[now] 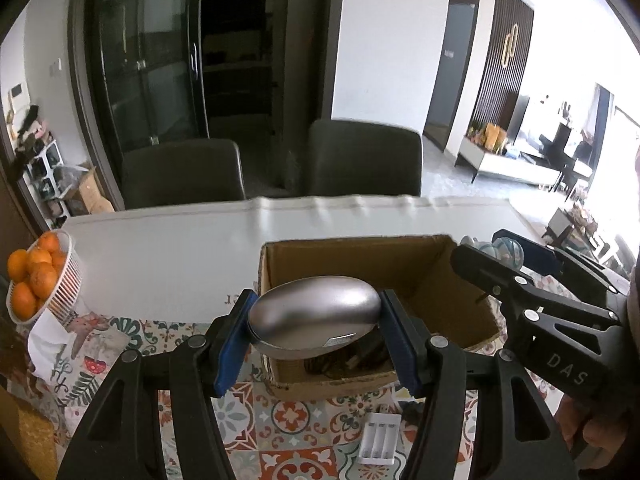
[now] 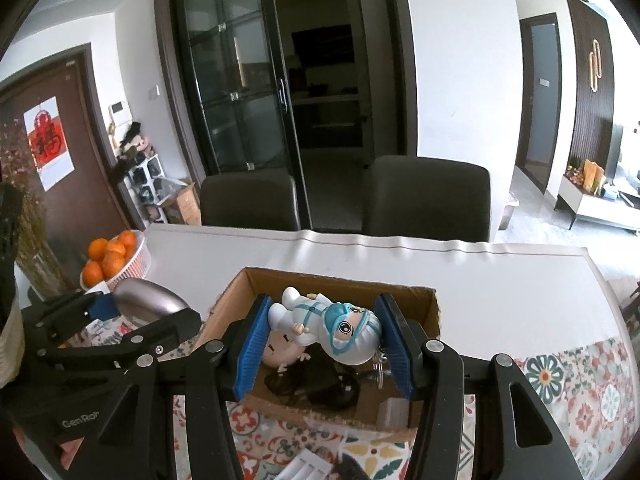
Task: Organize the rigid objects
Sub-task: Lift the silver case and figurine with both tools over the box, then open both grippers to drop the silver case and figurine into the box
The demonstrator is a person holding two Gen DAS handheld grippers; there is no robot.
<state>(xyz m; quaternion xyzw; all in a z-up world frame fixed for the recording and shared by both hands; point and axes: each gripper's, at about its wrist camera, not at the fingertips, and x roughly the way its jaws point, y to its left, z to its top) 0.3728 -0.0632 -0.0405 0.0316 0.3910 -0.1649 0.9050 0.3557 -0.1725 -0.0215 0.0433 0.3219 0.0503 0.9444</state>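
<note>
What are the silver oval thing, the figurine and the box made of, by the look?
Silver oval case, in the left claw: brushed metal or metallic-coated plastic; soft satin sheen, can't tell which.
Figurine, in the right claw: moulded glossy plastic or vinyl; painted face, smooth highlights.
Box: brown corrugated cardboard; matte, raw cut edges.

The cardboard box [image 1: 360, 264] stands on the table [image 1: 168, 256], orange basket [image 1: 60, 280] far left.
</note>
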